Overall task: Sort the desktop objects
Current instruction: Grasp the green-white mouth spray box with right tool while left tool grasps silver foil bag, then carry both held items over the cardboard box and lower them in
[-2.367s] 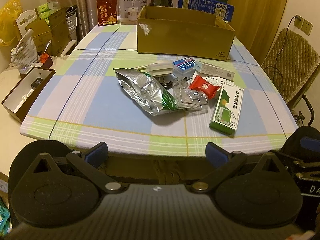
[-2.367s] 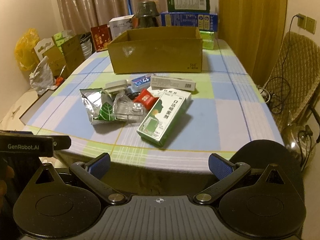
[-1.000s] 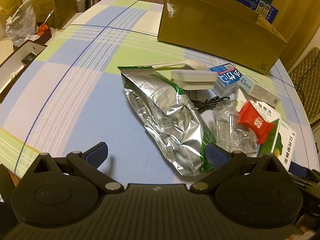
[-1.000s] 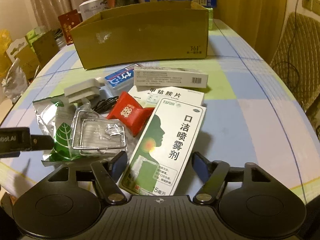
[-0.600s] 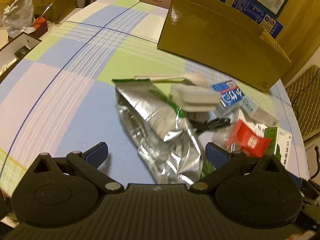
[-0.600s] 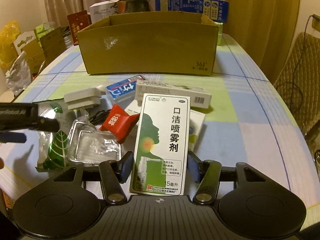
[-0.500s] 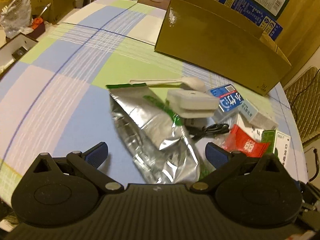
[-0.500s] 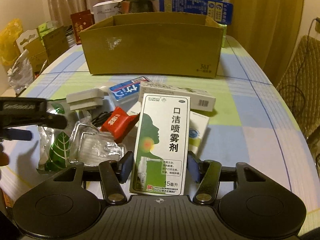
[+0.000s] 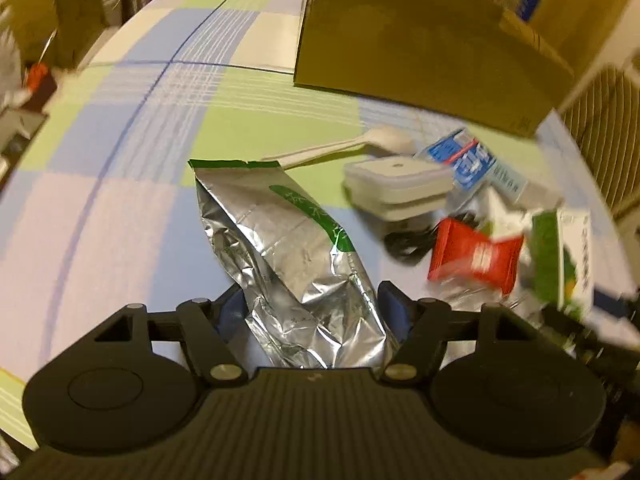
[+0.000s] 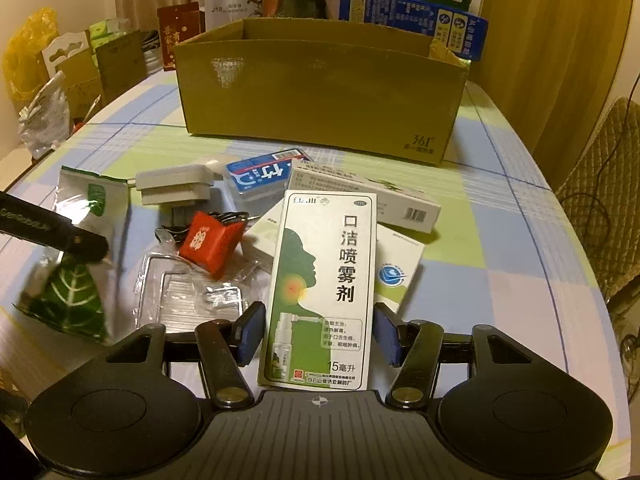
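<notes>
Both of my grippers have closed in on the pile since a moment ago, and the spray carton that lay flat now stands tilted up between my right fingers. Ahead of both sets of fingers, well beyond the pile, the cardboard box shows nothing inside from this angle, so I judge the sorting barely begun: nothing is put away yet.

My left gripper is closing; the silver foil pouch lies between its fingers, which seem to be just touching its crumpled sides. My right gripper holds the green-and-white spray carton, pads against its long edges, though the jaws are easing very slightly apart.

Everything else waits beyond my fingertips: two white medicine boxes behind the carton, the clear plastic tray left of my right fingers, the grey charger, the blue case, the red packet and the white spoon.
</notes>
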{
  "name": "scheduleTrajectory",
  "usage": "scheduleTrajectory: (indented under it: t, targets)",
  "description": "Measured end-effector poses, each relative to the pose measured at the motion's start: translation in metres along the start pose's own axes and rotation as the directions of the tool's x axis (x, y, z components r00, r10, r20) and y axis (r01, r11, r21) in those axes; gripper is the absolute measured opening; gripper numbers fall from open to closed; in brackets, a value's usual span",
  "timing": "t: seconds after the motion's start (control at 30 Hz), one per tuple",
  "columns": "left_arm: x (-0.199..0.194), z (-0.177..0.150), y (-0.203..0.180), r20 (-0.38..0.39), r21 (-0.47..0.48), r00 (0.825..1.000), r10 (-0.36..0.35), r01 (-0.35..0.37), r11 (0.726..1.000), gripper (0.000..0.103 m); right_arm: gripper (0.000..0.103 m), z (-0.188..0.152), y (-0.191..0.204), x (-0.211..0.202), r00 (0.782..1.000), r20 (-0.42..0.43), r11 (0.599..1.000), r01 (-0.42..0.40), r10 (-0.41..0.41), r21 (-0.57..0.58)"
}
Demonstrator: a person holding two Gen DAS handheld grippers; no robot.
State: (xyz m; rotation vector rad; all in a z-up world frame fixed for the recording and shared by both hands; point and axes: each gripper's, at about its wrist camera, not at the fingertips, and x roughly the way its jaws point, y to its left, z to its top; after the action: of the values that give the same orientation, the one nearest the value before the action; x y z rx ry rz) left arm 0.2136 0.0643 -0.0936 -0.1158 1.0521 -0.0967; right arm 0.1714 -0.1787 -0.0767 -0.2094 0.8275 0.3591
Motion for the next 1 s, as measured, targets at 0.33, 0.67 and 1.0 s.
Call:
scheduleTrajectory:
  t: [0.33, 0.67, 1.0]
  targets:
    - [0.017, -0.006, -0.009, 0.003, 0.06, 0.997, 0.075, -0.075, 0.995, 0.075, 0.06, 0.006, 0.003, 0.014, 1.0, -0.007, 0.999, 0.018, -0.018, -0.046]
    - [0.001, 0.004, -0.006, 0.02, 0.102, 0.997, 0.078, -0.079, 0.992, 0.05, 0.053, 0.013, -0.001, 0.0, 0.999, 0.045, 1.0, -0.01, 0.01, -0.002]
    - [-0.037, 0.024, -0.011, 0.054, 0.164, 0.996, 0.073, -0.081, 0.983, 0.05, 0.053, 0.04, -0.01, -0.021, 0.995, 0.088, 0.999, -0.051, 0.05, 0.011]
